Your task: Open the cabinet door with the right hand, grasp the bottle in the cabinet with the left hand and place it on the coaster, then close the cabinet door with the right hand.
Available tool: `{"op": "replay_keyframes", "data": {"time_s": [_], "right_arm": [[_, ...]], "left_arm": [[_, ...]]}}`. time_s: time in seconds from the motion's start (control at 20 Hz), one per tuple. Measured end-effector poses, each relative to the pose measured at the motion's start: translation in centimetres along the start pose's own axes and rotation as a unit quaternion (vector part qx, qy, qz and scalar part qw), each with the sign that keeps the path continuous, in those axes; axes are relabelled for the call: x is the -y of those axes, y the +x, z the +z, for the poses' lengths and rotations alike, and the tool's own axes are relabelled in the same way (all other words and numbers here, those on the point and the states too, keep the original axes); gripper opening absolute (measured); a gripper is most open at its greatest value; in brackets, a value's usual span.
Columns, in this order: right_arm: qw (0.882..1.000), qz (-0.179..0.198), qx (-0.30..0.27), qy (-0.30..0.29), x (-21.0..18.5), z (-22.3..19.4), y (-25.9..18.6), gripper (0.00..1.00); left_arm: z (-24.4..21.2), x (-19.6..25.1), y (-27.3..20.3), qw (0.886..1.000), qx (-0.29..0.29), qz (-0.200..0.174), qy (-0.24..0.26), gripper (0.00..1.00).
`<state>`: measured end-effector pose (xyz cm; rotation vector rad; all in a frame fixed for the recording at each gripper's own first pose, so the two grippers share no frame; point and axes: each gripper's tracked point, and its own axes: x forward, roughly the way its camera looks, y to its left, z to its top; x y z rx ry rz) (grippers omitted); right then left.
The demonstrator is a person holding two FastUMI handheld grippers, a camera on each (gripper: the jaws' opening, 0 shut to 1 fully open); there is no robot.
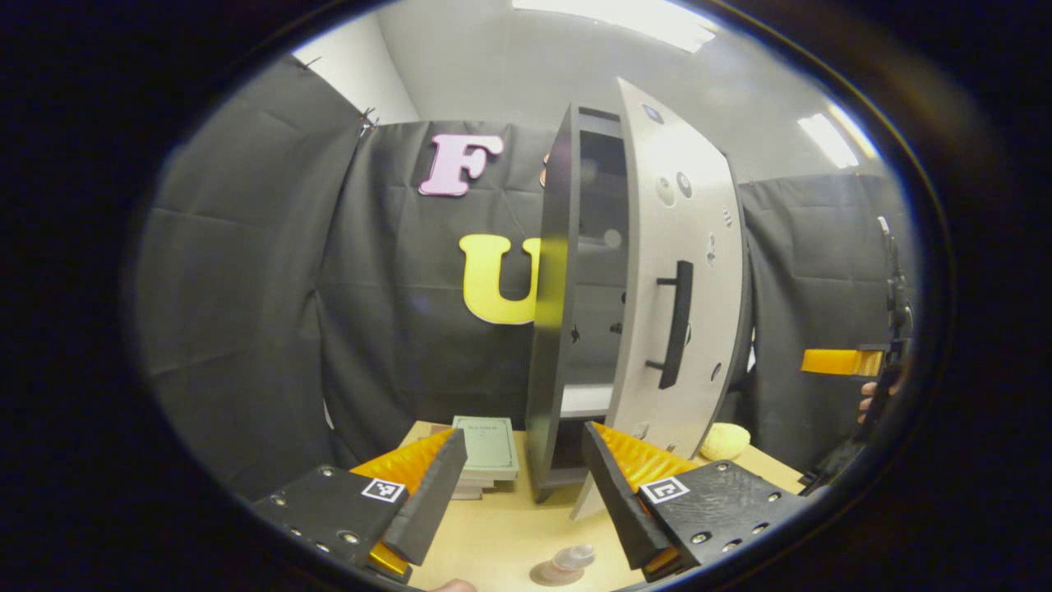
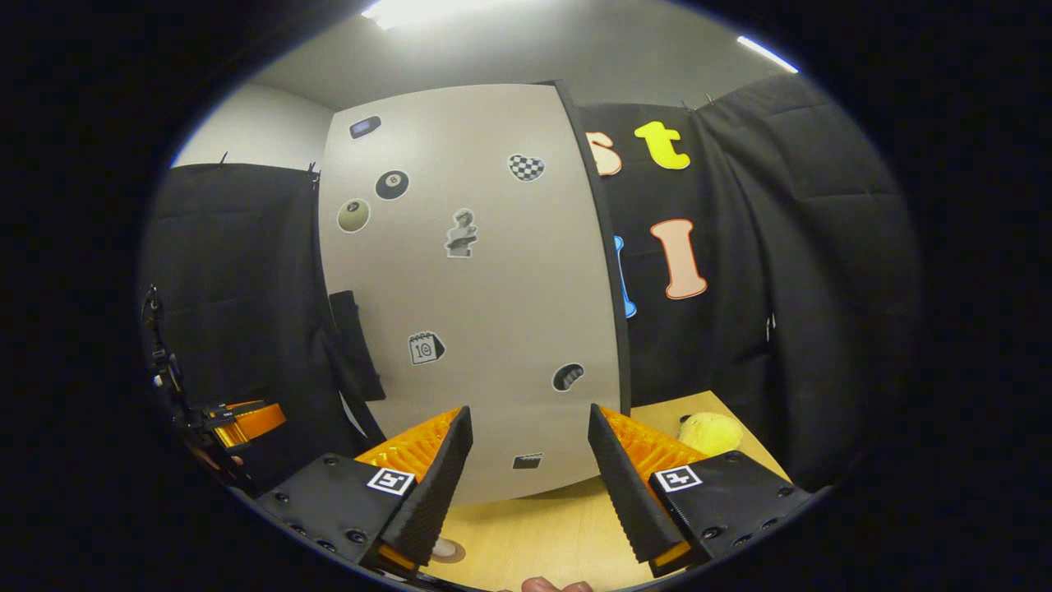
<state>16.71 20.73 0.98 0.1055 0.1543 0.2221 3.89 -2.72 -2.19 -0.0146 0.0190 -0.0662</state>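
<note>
**Cabinet door ajar, bottle down on its coaster**

Cabinet stood upright on the wooden table in the left gripper view, one unit, tall axis vertical, its single door swung partly open towards the camera with one dark bar handle running vertically. One clear bottle sat low in the frame on one round coaster, between the fingers and nearer the camera; too small to tell which way it pointed. One stack of books lay left of the cabinet, one yellow plush to its right. The left gripper hung with fingers spread wide, gripping nothing and touching nothing. The other gripper showed far right, in a hand.

In the right gripper view, the door faced the camera broadside, several stickers on it, the handle at its left edge. The right gripper hovered with fingers wide apart, empty, close before the door's lower part; contact could not be told. The coaster peeked beside the left finger, the plush lay on the table to the right, and the other gripper sat far left.
</note>
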Motion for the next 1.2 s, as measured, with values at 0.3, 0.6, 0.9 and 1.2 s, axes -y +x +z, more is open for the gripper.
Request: {"op": "replay_keyframes", "data": {"time_s": [0.3, 0.6, 0.9, 1.2], "right_arm": [[1.0, -0.004, -0.003, -0.024, 5.7, 0.5, -0.5, 0.9], [0.999, 0.007, 0.013, -0.038, 8.7, 2.0, 0.4, 0.92], [0.995, -0.022, 0.045, -0.084, 9.8, 3.2, 1.2, 0.97], [0.997, -0.007, 0.032, -0.07, 8.0, 2.6, 2.0, 0.98]], "left_arm": [[1.1, 7.5, -0.7, 1.0, 0.02, 0.001, -0.002, 0.9], [3.2, 11.1, -0.9, 0.998, 0.052, 0.015, -0.019, 0.88], [5.0, 10.1, -1.0, 0.998, 0.054, 0.04, -0.011, 0.85], [4.7, 9.0, -1.2, 0.997, 0.047, 0.051, -0.024, 0.88]]}}
